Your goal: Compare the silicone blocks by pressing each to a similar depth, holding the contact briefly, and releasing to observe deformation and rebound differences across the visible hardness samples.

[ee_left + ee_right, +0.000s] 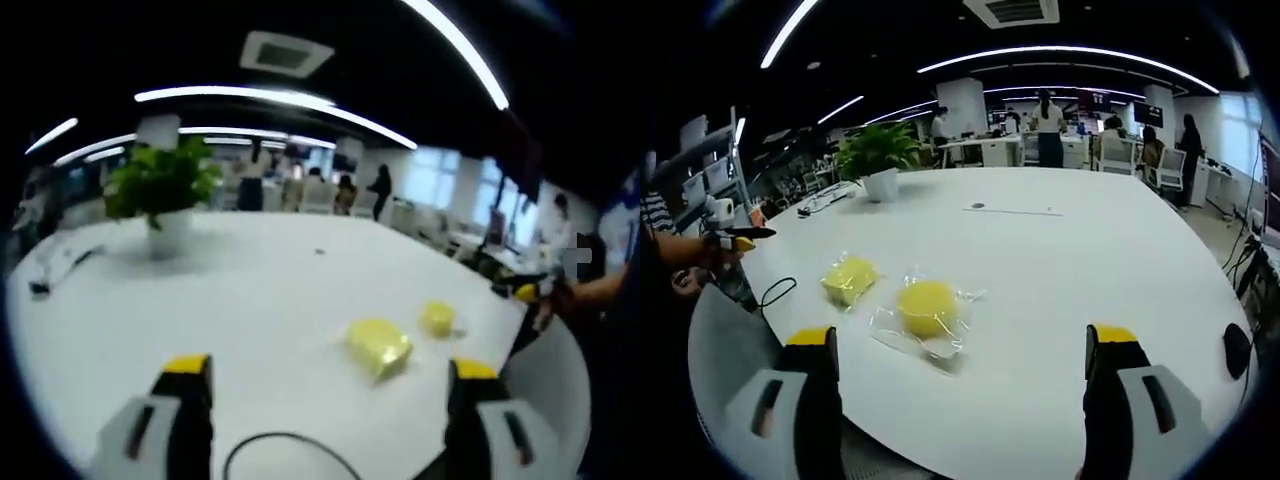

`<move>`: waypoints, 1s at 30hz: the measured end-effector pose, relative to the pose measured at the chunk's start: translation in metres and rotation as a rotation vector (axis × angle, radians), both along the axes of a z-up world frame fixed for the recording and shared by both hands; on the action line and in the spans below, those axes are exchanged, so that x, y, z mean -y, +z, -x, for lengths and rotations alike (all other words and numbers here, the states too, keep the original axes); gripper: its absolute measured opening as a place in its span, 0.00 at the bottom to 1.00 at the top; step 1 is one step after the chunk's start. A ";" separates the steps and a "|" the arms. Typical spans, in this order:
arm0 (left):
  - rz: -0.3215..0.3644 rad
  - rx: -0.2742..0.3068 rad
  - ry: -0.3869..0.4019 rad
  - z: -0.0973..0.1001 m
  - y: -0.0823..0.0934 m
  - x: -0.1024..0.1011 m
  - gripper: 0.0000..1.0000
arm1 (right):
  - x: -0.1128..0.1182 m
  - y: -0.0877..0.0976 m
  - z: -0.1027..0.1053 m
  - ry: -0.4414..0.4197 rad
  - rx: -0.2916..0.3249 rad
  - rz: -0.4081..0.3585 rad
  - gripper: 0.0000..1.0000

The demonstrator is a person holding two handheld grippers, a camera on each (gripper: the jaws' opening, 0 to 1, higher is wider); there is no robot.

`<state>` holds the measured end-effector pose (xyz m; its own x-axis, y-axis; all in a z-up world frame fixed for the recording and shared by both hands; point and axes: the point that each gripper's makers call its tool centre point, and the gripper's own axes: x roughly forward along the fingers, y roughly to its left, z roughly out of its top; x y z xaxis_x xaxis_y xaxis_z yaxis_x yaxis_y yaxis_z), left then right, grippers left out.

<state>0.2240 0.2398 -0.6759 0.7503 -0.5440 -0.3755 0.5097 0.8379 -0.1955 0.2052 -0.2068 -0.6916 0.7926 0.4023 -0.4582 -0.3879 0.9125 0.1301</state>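
Left gripper view: left hand-held gripper [330,385] jaws apart above the white worktop [260,290], two yellow silicone blocks [379,345] ahead. Right gripper view: right hand-held gripper [962,350] likewise spread, and the blocks' clear wrappers [890,335] are visible, potted plant [878,155] behind.

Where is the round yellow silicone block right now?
In the right gripper view the round yellow block, in clear wrap, lies on the white table just right of the other yellow block, ahead of the open right gripper, nearer its left jaw.
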 end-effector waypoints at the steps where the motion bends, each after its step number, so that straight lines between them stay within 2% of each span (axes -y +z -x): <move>1: -0.001 -0.001 -0.003 0.000 0.000 0.001 1.00 | 0.000 -0.001 0.000 0.001 0.000 -0.001 0.96; 5: -0.009 0.000 -0.018 -0.001 0.000 0.002 1.00 | 0.000 0.000 0.003 -0.003 0.005 0.002 0.96; 14: 0.036 -0.020 -0.013 -0.006 0.005 0.005 1.00 | 0.001 -0.001 0.004 -0.011 -0.005 -0.010 0.96; 17: 0.040 -0.015 -0.018 -0.011 0.011 0.008 1.00 | 0.000 0.000 0.003 -0.007 -0.004 -0.011 0.96; 22: 0.089 -0.017 -0.013 -0.024 0.018 0.011 1.00 | 0.000 0.002 0.001 -0.010 -0.002 -0.016 0.96; 30: 0.104 -0.081 -0.037 -0.052 0.002 0.028 1.00 | 0.002 0.000 0.000 -0.018 -0.007 -0.027 0.96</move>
